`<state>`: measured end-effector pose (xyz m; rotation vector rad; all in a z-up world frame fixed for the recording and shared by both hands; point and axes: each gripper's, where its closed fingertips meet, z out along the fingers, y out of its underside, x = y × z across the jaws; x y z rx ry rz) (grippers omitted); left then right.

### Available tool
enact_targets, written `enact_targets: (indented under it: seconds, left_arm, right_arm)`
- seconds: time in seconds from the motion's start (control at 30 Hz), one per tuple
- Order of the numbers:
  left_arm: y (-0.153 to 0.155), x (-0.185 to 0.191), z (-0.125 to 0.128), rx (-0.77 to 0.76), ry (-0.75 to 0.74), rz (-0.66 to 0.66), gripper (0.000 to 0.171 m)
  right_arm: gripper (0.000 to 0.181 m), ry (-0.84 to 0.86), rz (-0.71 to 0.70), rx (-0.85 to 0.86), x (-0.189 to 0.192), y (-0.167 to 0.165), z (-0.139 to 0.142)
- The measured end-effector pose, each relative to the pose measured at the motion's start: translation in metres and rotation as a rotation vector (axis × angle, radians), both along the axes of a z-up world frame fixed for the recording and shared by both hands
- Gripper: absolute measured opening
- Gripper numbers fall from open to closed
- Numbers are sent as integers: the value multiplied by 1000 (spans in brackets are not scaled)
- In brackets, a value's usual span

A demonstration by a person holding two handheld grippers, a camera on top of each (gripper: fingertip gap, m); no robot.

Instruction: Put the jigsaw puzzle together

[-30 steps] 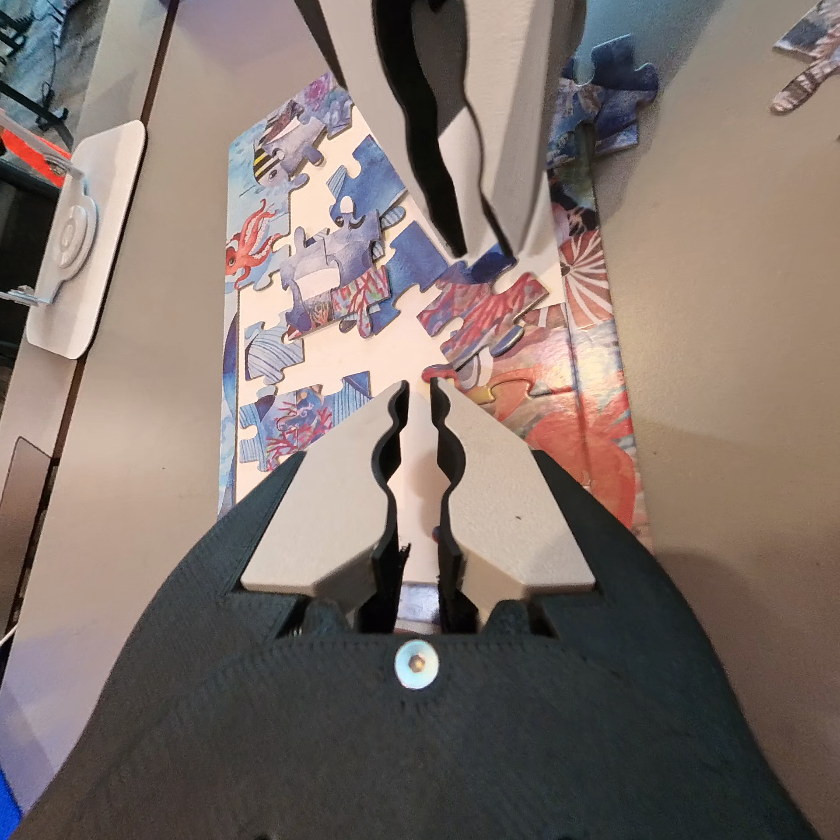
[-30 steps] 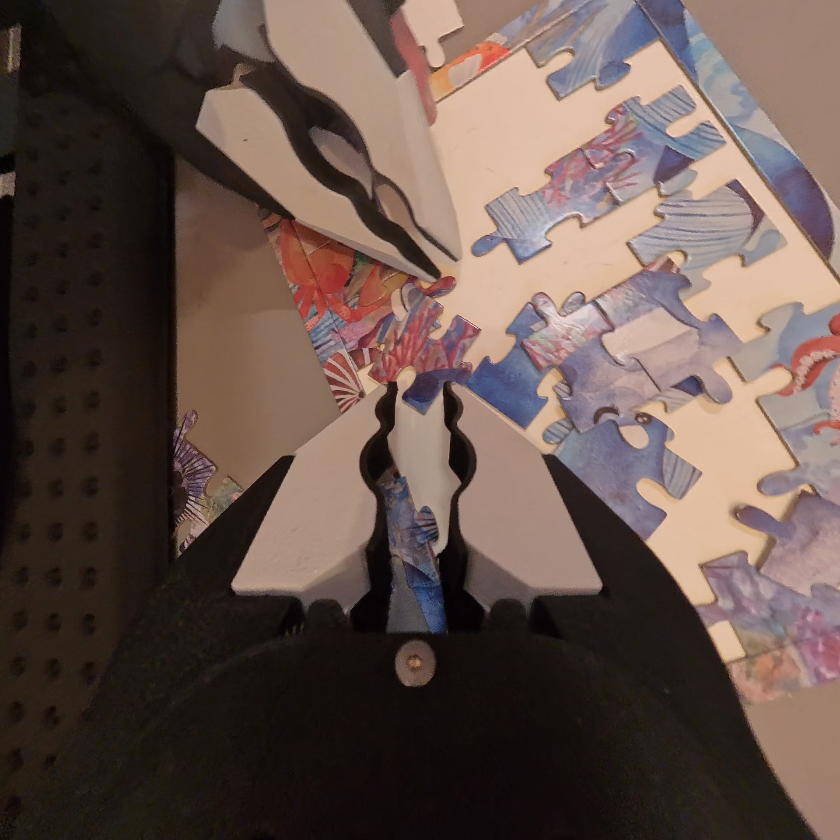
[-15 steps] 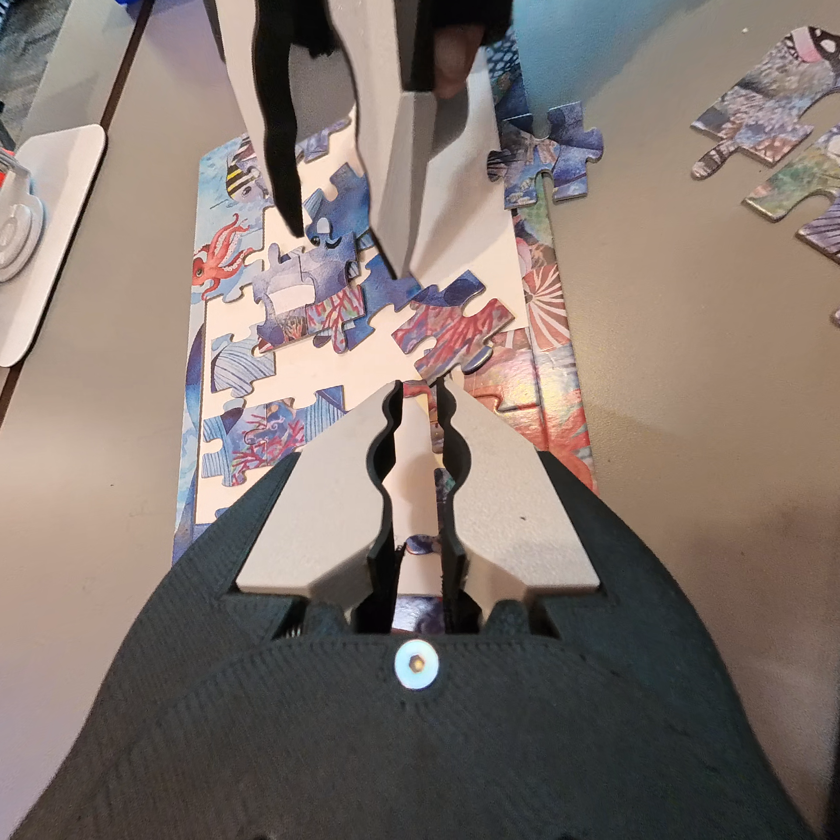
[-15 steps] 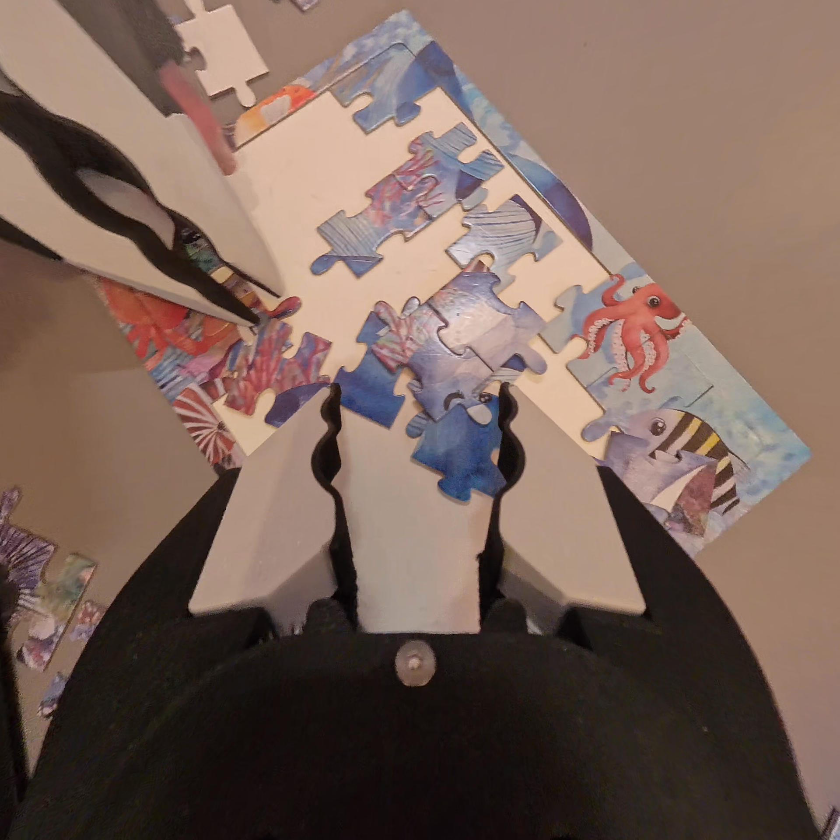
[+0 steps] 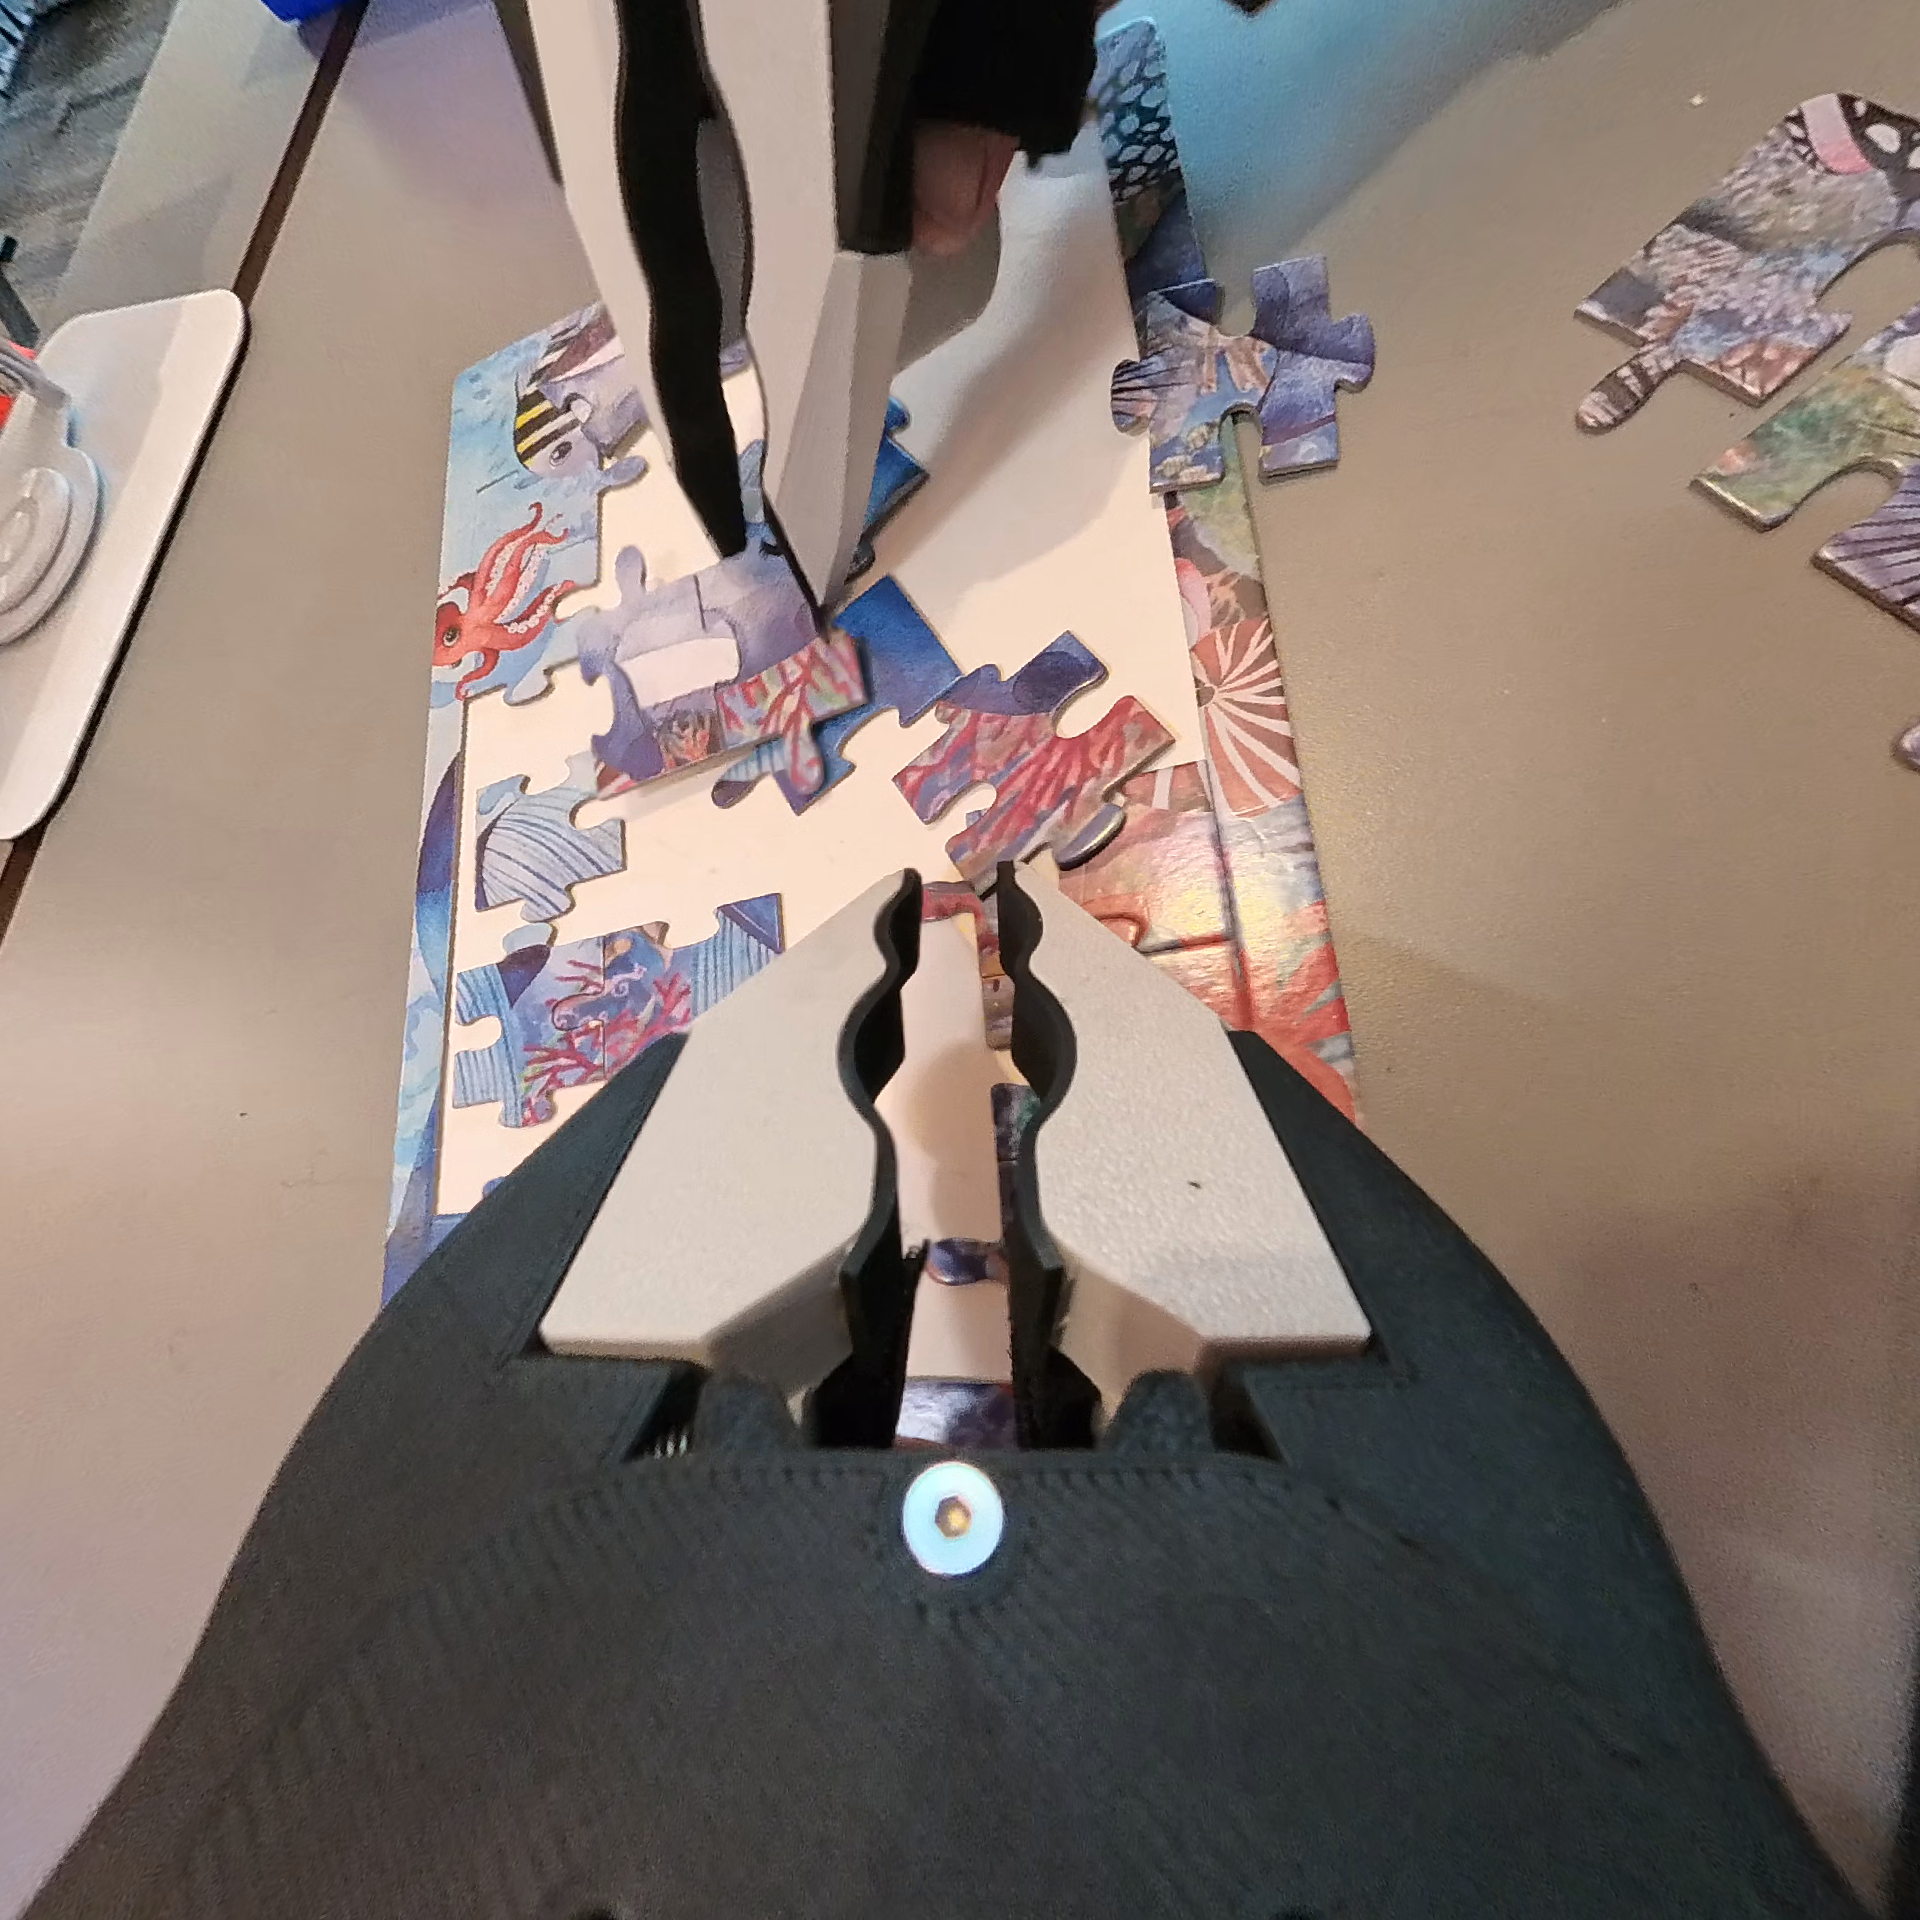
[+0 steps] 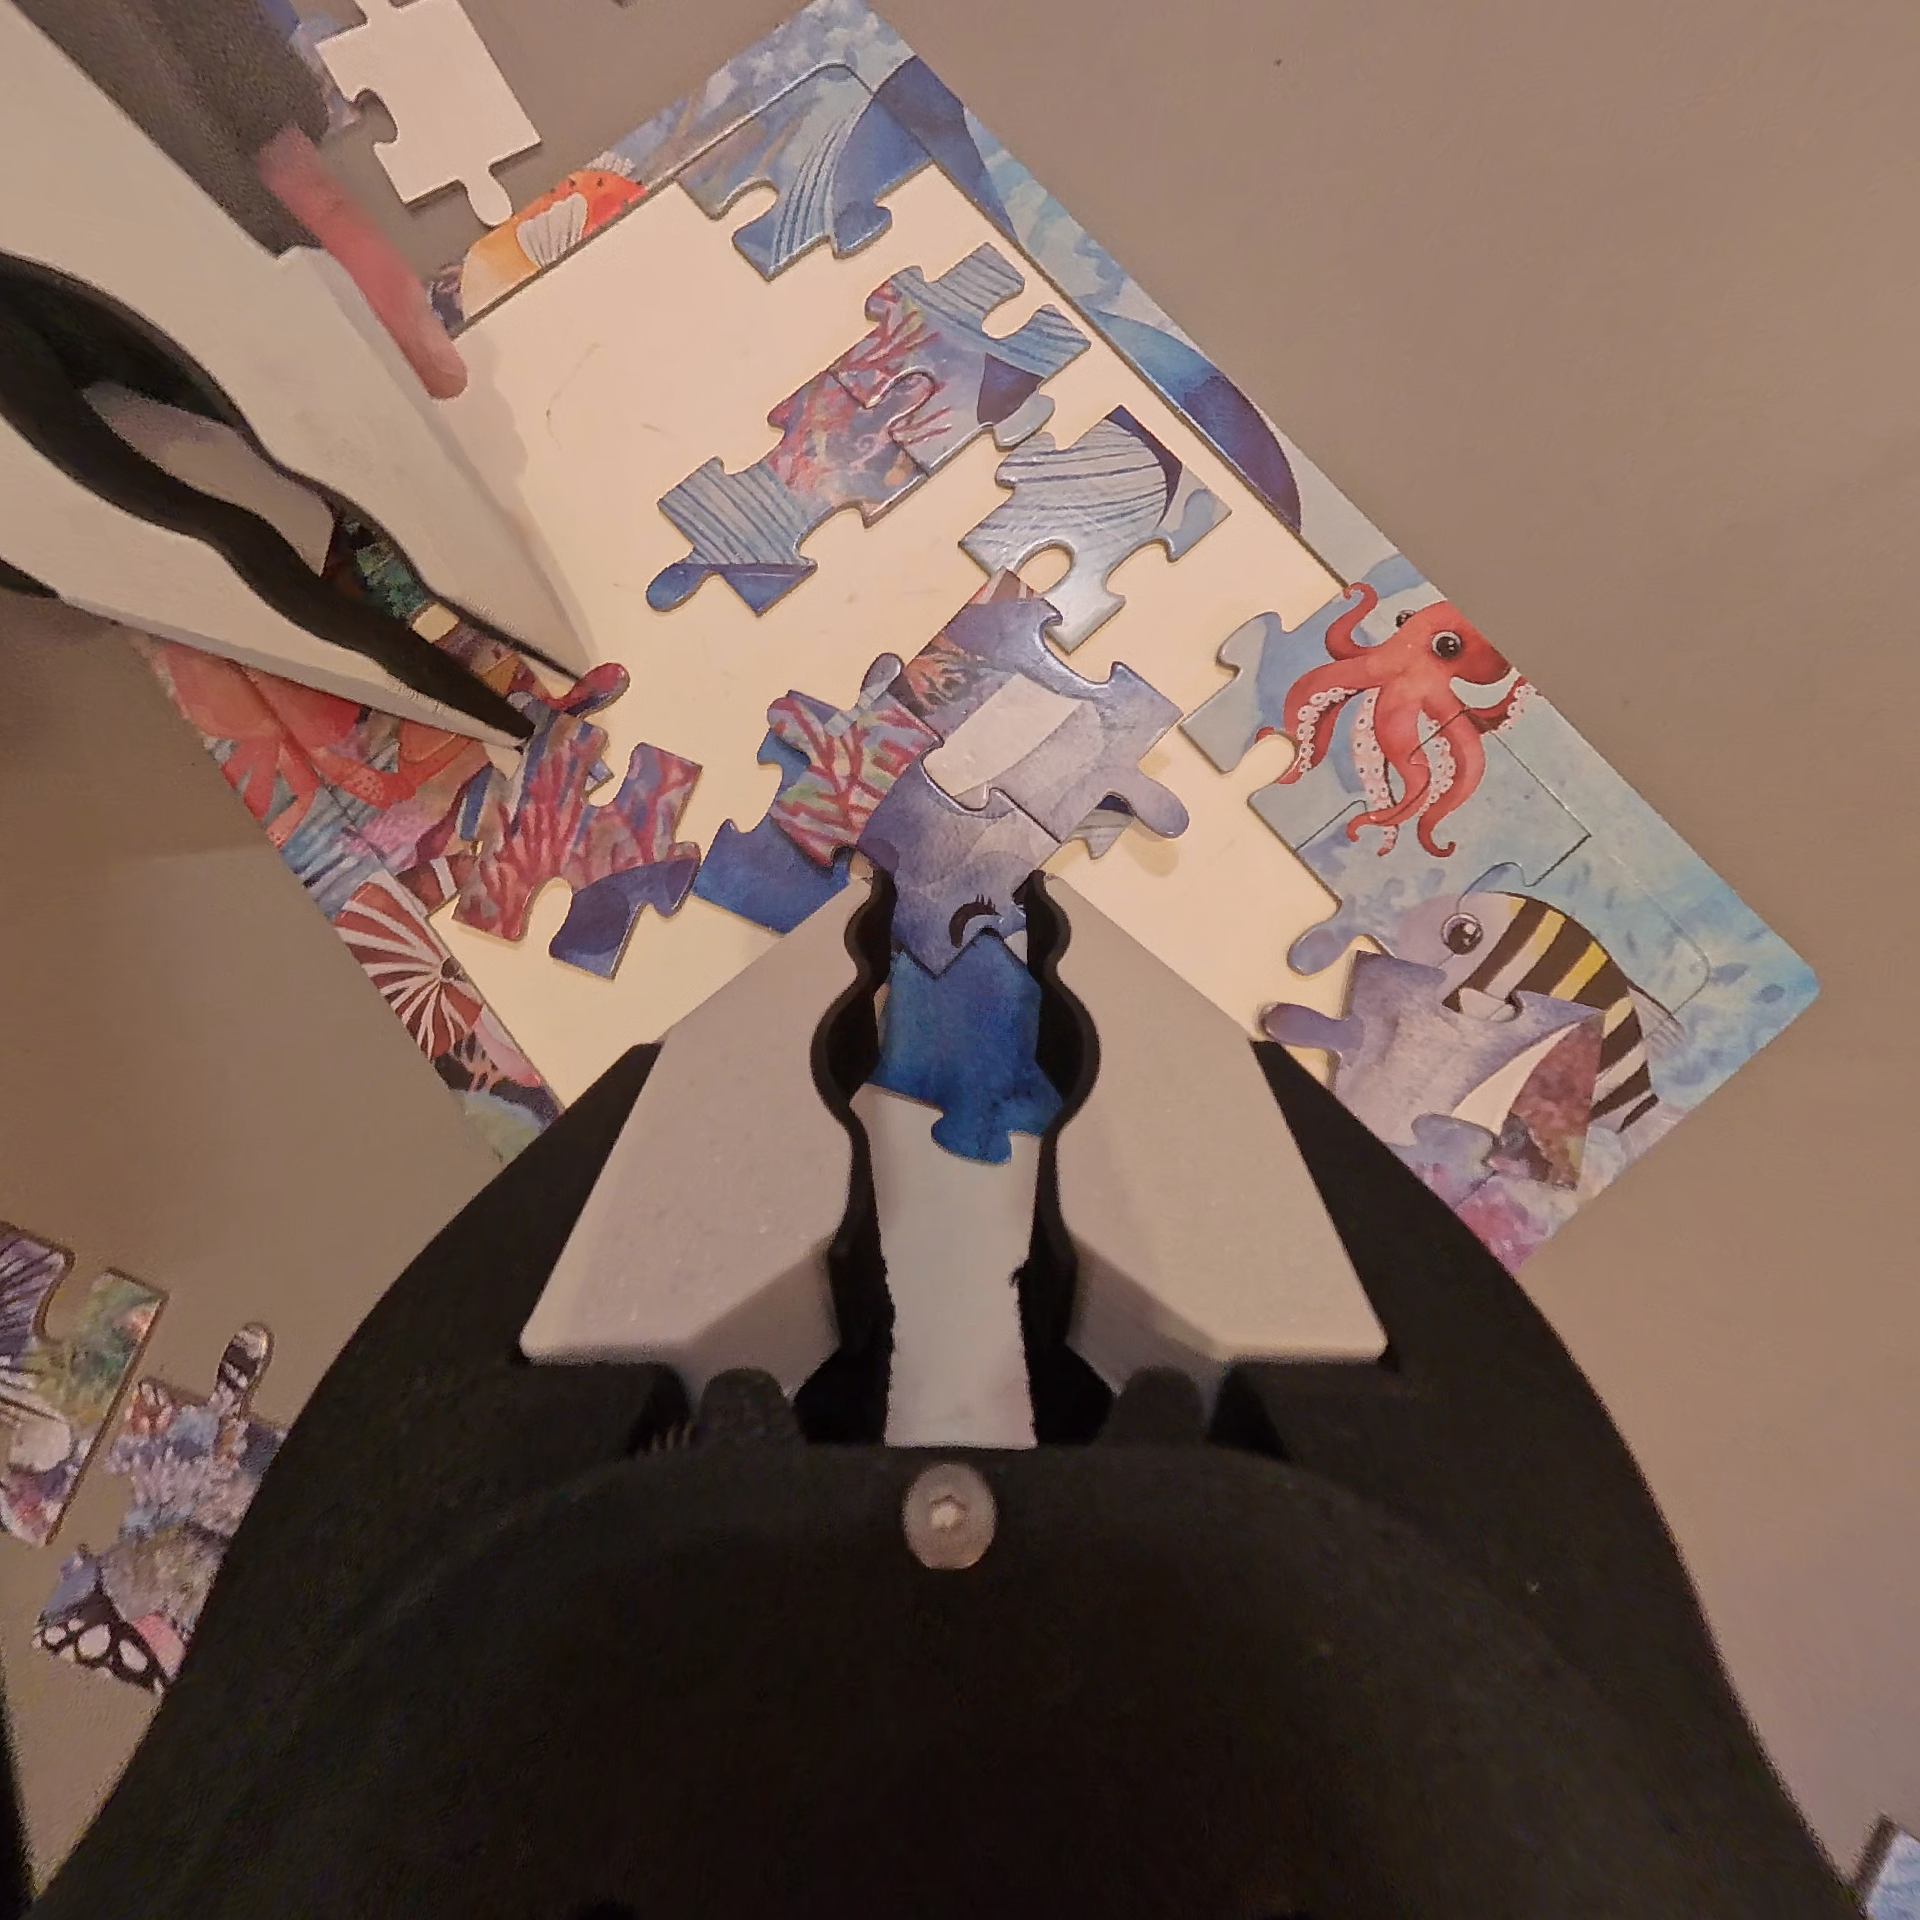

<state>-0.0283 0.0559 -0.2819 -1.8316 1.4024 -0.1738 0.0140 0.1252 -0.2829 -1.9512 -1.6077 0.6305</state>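
The puzzle board (image 5: pixel 675 852) lies on the grey table, with its border partly filled and several pieces loose on its cream base (image 6: pixel 644 416). My right gripper (image 6: pixel 956 894) is shut on the near corner of a blue-purple piece with an eye (image 6: pixel 956 862). That piece is joined to a cluster with a white patch (image 6: pixel 1039 727), and the cluster looks tilted up off the board in the left wrist view (image 5: pixel 707 665). The right gripper shows there from above (image 5: pixel 774 571). My left gripper (image 5: pixel 958 883) has its jaws narrowly apart and holds nothing. Its tips are at the corner of a red coral piece (image 5: pixel 1039 758), which also shows in the right wrist view (image 6: pixel 582 831).
Loose pieces lie on the table right of the board (image 5: pixel 1247 384) and farther right (image 5: pixel 1745 260). A white tray-like object (image 5: pixel 114 520) sits at the left table edge. More loose pieces lie at lower left (image 6: pixel 83 1382), and a face-down white piece (image 6: pixel 436 104) lies beyond the board. The tips of one gripper are about 9 cm away from the tips of the other.
Half a second ago my right gripper was wide open above the blue pieces; now it has closed on the blue-purple piece with the eye. My left gripper stays at the red coral piece.
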Motion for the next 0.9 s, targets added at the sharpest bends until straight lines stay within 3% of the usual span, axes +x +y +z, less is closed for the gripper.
enact_targets:
  seconds: [0.17,0.37,0.5,0.63,0.8,0.9]
  left_arm:
    - [17,-11,11,29,-29,77,20]
    - [44,-25,40,-75,-273,211,31]
    - [46,-12,48,-209,-430,183,26]
    - [48,-5,45,-270,-453,160,16]
    - [38,-3,59,-403,-568,93,29]
    - [38,3,64,-437,-618,82,25]
  right_arm:
    - [24,40,75,83,4,-8,19]
    - [23,60,205,378,5,-16,43]
    - [23,30,277,513,1,-25,47]
    - [24,3,285,593,2,-23,50]
    - [24,38,291,608,4,-24,58]
    - [24,51,315,627,1,-29,61]
